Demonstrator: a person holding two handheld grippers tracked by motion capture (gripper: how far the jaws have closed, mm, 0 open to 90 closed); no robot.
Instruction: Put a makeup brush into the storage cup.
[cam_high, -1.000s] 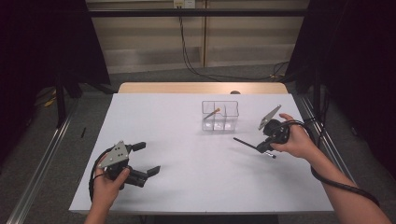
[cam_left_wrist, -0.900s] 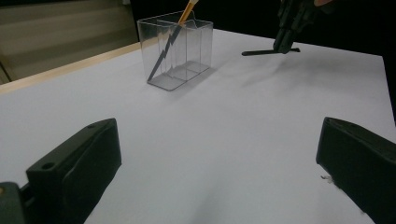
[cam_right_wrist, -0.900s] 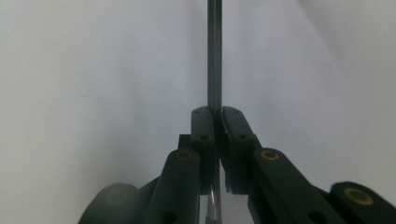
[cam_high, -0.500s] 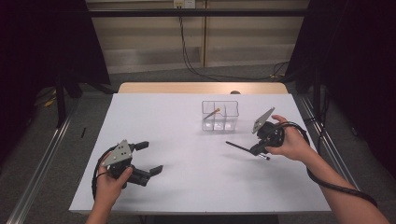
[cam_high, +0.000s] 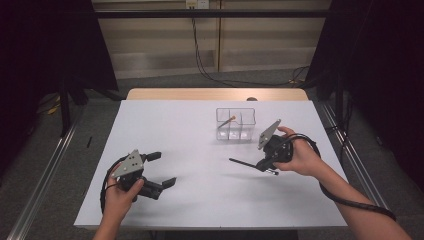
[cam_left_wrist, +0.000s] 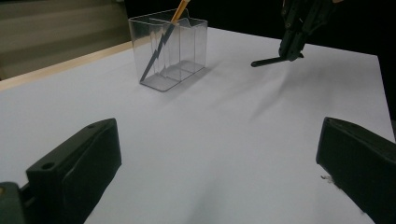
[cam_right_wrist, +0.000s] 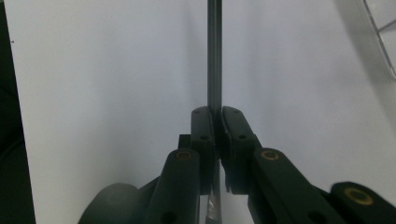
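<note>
No readable labels or writing anywhere that I can spot. The right gripper (cam_right_wrist: 215, 122) has its jaws pinching a thin dark pen (cam_right_wrist: 214, 56), which sticks straight out past the tips, above the white table (cam_high: 200, 200). The left gripper (cam_high: 162, 169) sits with jaws spread wide, nothing between them. The clear divided organizer (cam_high: 235, 125), near the right gripper, holds an orange-tipped pencil (cam_left_wrist: 163, 39) leaning in one end compartment.

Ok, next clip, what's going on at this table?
A person works two hand-held grippers over a white table. The right gripper is shut on a thin dark pen, held above the surface near a clear divided holder with a pencil in it. The left gripper is open and holds nothing.
</note>
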